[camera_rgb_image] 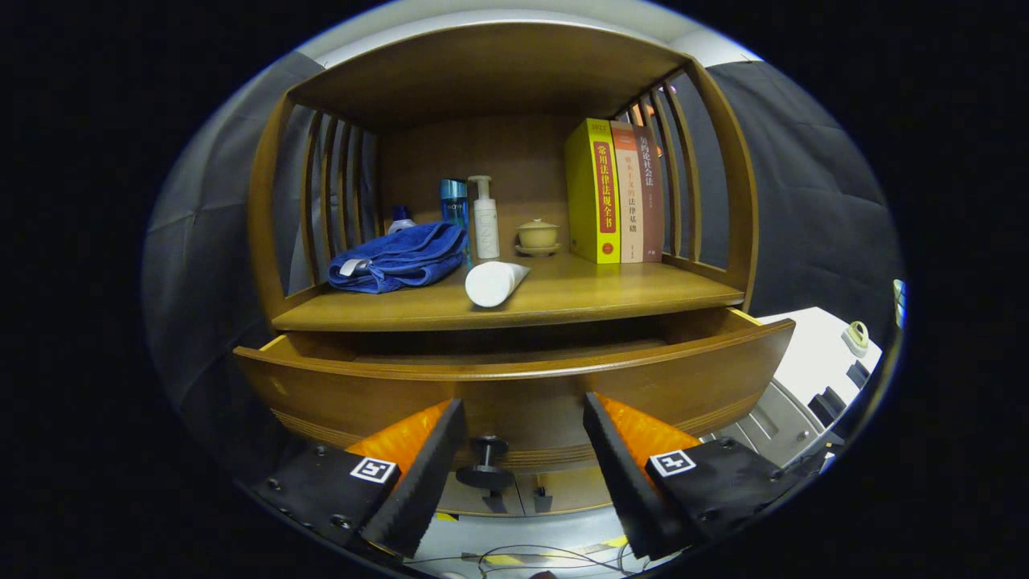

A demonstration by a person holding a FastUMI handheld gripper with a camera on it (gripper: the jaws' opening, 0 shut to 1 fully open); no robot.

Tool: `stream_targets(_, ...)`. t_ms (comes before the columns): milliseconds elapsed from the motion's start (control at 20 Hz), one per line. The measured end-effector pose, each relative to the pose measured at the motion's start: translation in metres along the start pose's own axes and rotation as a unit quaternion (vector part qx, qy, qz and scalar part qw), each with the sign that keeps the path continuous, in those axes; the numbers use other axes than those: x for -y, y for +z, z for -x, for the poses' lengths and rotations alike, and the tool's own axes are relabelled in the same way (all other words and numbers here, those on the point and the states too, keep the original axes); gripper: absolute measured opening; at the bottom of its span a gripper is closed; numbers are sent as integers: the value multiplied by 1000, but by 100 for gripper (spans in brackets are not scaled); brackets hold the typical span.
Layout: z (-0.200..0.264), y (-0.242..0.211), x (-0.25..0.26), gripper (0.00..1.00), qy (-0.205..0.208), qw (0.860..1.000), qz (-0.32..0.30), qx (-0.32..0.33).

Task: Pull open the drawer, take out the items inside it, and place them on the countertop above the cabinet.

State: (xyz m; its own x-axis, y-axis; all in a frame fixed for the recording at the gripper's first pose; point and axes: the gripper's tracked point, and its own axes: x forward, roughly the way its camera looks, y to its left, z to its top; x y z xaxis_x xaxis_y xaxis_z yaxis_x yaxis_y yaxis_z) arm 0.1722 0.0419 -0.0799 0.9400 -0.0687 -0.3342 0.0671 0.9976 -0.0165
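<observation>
Drawer (pixel 514 386) stands pulled partway out beneath the countertop (pixel 563 301), its dark knob (pixel 486 462) between the gripper (pixel 522 426) fingers, which are spread apart and touch nothing. A white tube (pixel 492 281) lies near the countertop's front edge, a blue towel (pixel 399 257) toward its left edge, books (pixel 615 193) at the right rear corner. Judging by this, the opening step looks done; next, the fingers must rise over the drawer's front edge and reach inside, where the contents are hidden.

the gripper view looks from close in front, straight at the drawer (pixel 514 386), tilted slightly up toward the countertop (pixel 563 297).
</observation>
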Motion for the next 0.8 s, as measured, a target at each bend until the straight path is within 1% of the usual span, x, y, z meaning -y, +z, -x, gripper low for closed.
stream_targets(300, -34, 8, -2, 99, 5, 1000, -20, 3)
stream_targets(450, -48, 11, -2, 99, 3, 1000, -14, 2)
stream_targets(800, -53, 12, -1, 99, 0, 1000, 1, 3)
